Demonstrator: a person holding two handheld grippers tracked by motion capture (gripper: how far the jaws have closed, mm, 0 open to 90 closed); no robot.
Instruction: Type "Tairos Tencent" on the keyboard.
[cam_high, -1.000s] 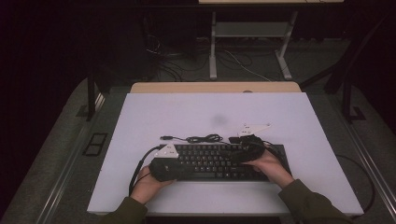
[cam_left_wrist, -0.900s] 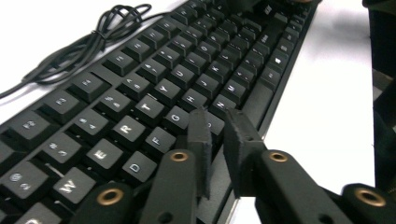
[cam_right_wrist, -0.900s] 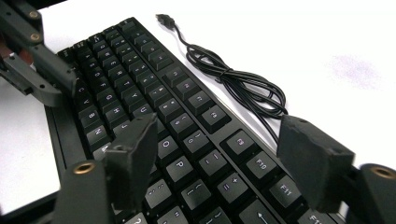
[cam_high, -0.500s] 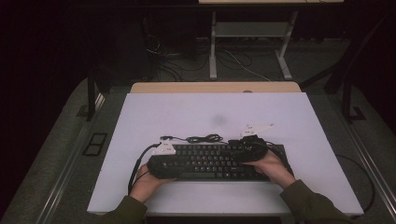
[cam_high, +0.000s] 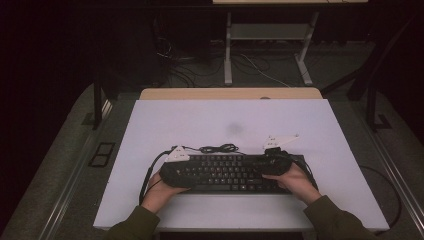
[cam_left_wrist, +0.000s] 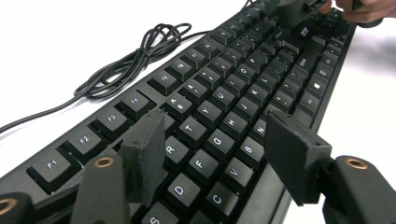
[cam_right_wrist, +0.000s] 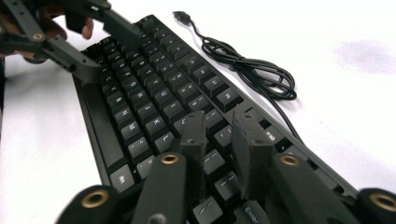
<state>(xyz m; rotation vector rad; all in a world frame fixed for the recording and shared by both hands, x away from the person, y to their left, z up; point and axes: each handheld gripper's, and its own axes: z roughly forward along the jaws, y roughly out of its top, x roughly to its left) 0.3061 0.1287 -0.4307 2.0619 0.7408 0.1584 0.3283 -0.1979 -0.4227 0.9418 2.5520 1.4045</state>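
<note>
Hovering over both ends of a black keyboard (cam_high: 225, 172), the two grippers seemed to be partway through pressing its keys. It lay flat at the near middle of the white table (cam_high: 200, 120), its cable (cam_high: 217, 148) coiled just behind it. The left gripper (cam_left_wrist: 219, 154) had just been opening; its jaws stood apart above the letter keys with nothing between them. The right gripper (cam_right_wrist: 219, 140) had just been closing; its jaws were nearly together over the right-hand keys, gripping nothing. How many keys were done or left could not be told.
</note>
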